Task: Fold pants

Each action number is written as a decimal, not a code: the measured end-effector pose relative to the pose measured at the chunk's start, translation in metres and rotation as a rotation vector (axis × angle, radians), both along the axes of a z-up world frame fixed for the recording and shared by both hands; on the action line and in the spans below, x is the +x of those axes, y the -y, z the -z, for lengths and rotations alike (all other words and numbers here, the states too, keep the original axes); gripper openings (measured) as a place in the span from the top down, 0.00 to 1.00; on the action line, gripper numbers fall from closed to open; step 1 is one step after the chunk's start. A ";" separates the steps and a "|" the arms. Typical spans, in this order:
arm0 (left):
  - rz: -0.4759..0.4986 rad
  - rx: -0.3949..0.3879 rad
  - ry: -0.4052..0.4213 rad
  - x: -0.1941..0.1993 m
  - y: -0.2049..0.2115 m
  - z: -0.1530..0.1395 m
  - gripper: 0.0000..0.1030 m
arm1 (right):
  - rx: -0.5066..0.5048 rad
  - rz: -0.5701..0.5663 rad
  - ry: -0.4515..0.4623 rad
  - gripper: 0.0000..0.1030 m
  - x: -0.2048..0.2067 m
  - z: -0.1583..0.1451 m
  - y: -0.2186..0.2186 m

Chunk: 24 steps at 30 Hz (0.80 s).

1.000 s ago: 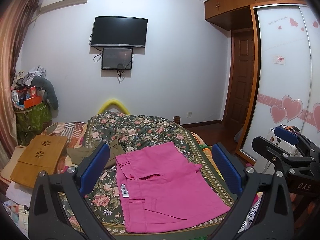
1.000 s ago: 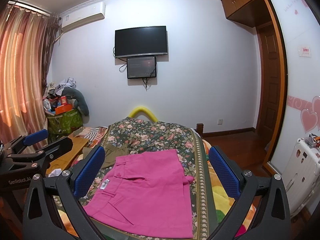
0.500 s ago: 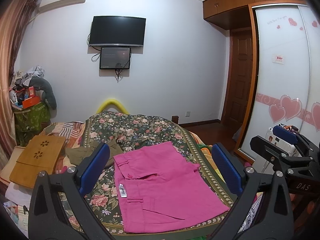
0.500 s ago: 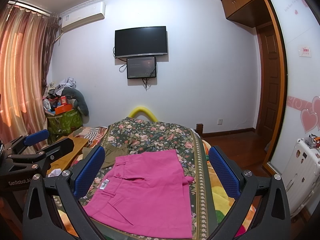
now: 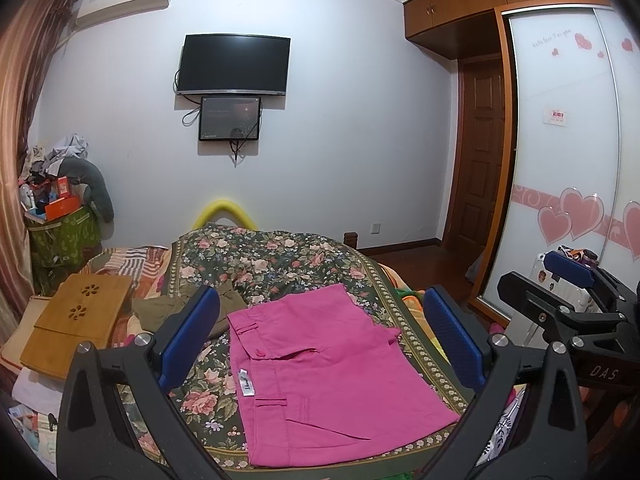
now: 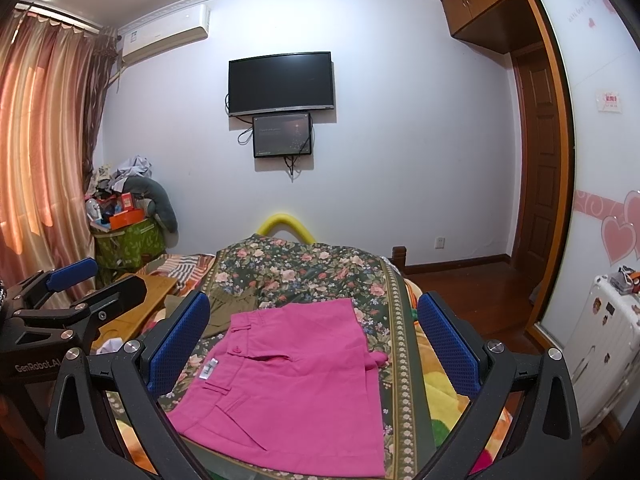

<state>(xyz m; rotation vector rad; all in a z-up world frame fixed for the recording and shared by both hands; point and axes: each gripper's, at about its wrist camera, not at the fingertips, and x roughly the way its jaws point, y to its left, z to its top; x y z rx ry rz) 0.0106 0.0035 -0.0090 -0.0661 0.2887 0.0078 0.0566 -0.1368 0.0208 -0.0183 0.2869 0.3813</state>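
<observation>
Two grippers are hanging in the air over the bed, and both are spread wide with nothing between their blue pads. The left gripper [image 5: 320, 334] is sitting above the near end of the bed, and the right gripper [image 6: 314, 334] is doing the same just beside it. Each one is showing up in the other's picture, off to the side.

The pink pants [image 5: 328, 372] are lying flat on the flowery blanket [image 5: 276, 260], folded into a short, wide shape. The waistband with its button and white tag [image 5: 246, 384] is pointing to the left side, and a small bit of pink cloth is sticking out on the right edge. Neither gripper is touching the pants.

An olive-green piece of clothing [image 5: 224, 306] is lying crumpled on the blanket, just beside the pants at their far left corner. A wooden tray table [image 5: 76, 328] is resting on the left side of the bed. A black TV [image 5: 234, 65] is hanging on the far wall with a smaller screen [image 5: 230, 119] right under it. A white suitcase [image 6: 600, 344] is standing by the wardrobe on the right.
</observation>
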 end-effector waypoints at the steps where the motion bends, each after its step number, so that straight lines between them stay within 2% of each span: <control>1: -0.001 0.000 0.000 0.000 0.000 0.000 0.00 | 0.000 0.000 0.000 0.00 0.000 0.000 0.000; 9: -0.002 0.007 -0.015 0.008 0.000 0.002 0.00 | 0.009 0.003 -0.022 0.00 0.007 0.003 0.002; 14: -0.006 0.016 -0.051 0.022 -0.006 0.013 0.00 | 0.018 0.014 -0.063 0.00 0.021 0.015 0.004; 17: -0.002 0.023 -0.097 0.038 -0.012 0.025 0.00 | 0.008 0.037 -0.099 0.00 0.036 0.029 0.006; 24: -0.070 0.067 -0.223 0.092 -0.035 0.068 0.00 | -0.047 0.080 -0.218 0.00 0.084 0.074 0.016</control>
